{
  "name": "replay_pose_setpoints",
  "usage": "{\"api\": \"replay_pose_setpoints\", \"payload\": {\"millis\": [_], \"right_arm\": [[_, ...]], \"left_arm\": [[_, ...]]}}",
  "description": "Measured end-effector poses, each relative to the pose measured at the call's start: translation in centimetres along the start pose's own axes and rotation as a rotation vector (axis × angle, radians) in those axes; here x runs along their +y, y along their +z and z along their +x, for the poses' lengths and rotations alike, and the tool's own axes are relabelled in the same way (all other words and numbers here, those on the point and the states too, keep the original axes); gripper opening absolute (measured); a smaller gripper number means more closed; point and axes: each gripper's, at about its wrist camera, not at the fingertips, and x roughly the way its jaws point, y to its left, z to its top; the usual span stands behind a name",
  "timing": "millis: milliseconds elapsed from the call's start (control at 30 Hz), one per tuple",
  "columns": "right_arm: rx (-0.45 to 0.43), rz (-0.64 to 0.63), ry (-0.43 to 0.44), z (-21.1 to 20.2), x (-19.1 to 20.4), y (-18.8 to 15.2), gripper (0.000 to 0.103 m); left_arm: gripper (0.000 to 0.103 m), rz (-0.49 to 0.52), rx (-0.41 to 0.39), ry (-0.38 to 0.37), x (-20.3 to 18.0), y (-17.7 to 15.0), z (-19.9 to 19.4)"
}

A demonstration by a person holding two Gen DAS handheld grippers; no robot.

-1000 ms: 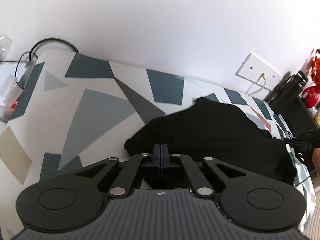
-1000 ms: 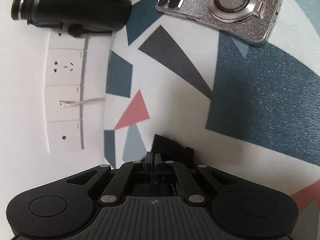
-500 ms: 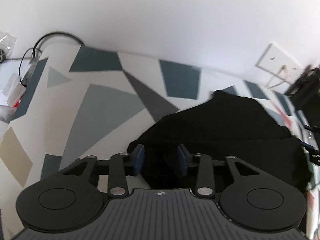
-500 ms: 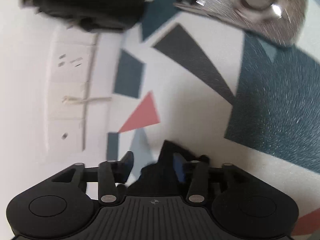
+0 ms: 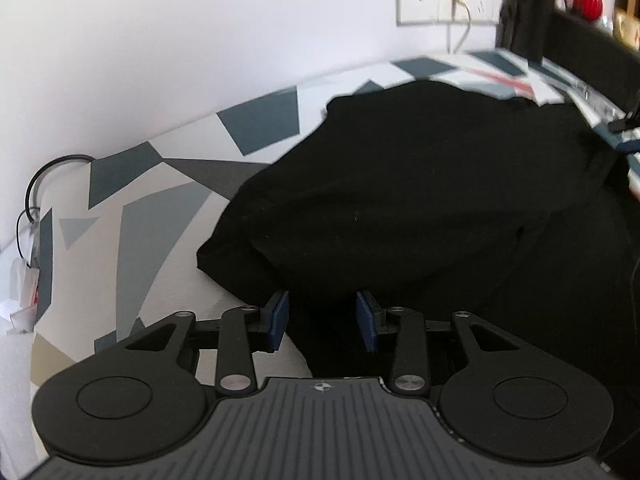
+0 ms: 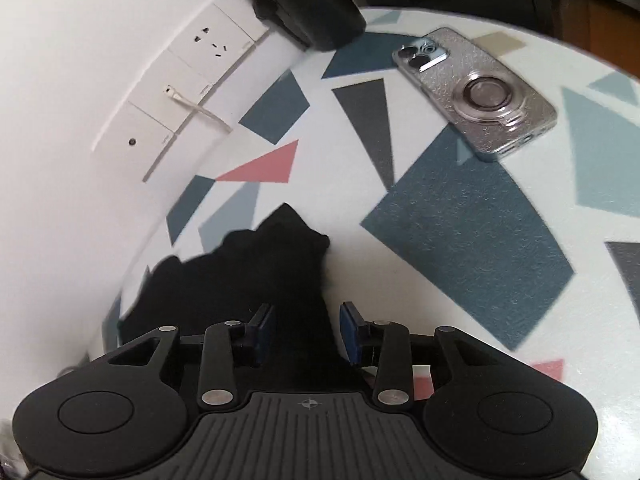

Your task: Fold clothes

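Where the geometric-patterned tabletop [image 5: 160, 220] meets the wall, a crumpled black cloth garment [image 5: 420, 200] lies; left gripper [image 5: 322, 322] released above it, right gripper [image 6: 306, 332] closing, pads clear of fabric.

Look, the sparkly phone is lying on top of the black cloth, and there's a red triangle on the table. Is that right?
Not quite. In the right wrist view the phone lies on the bare patterned table, well apart from the black cloth. The red triangle on the table is really there.
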Motion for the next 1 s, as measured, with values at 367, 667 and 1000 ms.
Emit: {"api": "replay_pose_setpoints", "payload": {"millis": [367,667,1000], "right_arm": [[0.048,0.314,0.115,-0.2,-1.7,-2.7,0.026],[0.058,0.254,0.126,-1.2,0.5,-3.5,0.032],[0.003,0.323,0.033,1.2,-2.8,-0.7,0.007]], "left_arm": [[0.013,-0.031,0.002,-0.004,0.8,0.0,-0.2],[0.007,-0.053,-0.014,-0.002,1.2,0.1,-1.1],[0.004,-0.187,-0.001,-0.113,3.3,0.1,-2.8]]}}
